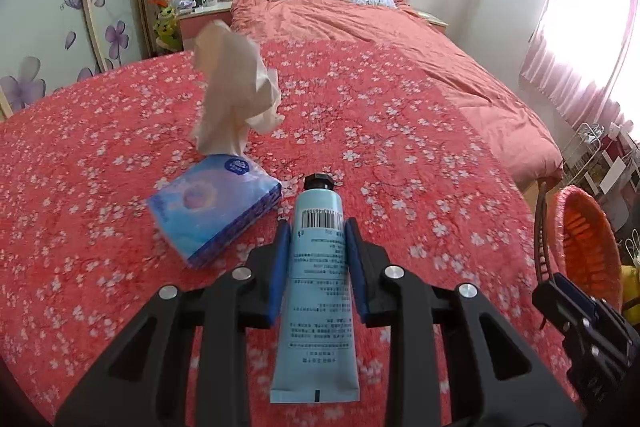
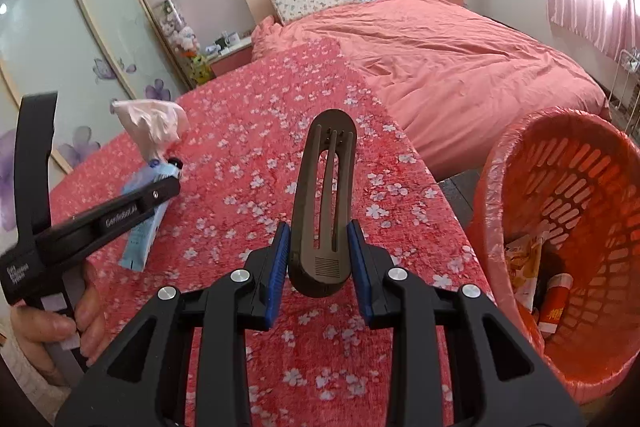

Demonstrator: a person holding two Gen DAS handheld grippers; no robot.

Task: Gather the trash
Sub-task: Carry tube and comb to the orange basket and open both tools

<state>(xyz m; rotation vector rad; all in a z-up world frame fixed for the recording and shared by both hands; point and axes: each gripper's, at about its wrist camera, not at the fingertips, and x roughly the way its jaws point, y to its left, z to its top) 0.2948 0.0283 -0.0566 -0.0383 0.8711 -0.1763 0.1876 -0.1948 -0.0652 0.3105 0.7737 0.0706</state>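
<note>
A light blue cream tube (image 1: 318, 267) with a black cap is clamped between the blue pads of my left gripper (image 1: 316, 251), cap pointing away, just above the red flowered cloth (image 1: 400, 147). The same tube (image 2: 142, 235) shows under that gripper's finger in the right wrist view. My right gripper (image 2: 320, 255) is shut on a dark brown slotted hair clip (image 2: 326, 203), held above the cloth. An orange mesh basket (image 2: 592, 195) with a plastic liner stands at the right, with wrappers inside.
A blue tissue pack (image 1: 216, 207) with a tissue (image 1: 236, 91) sticking up lies left of the tube. Beyond the cloth is a bed (image 1: 400, 27) with pillows. A wardrobe with flower decals stands at the left, a wire rack (image 1: 588, 151) at the far right.
</note>
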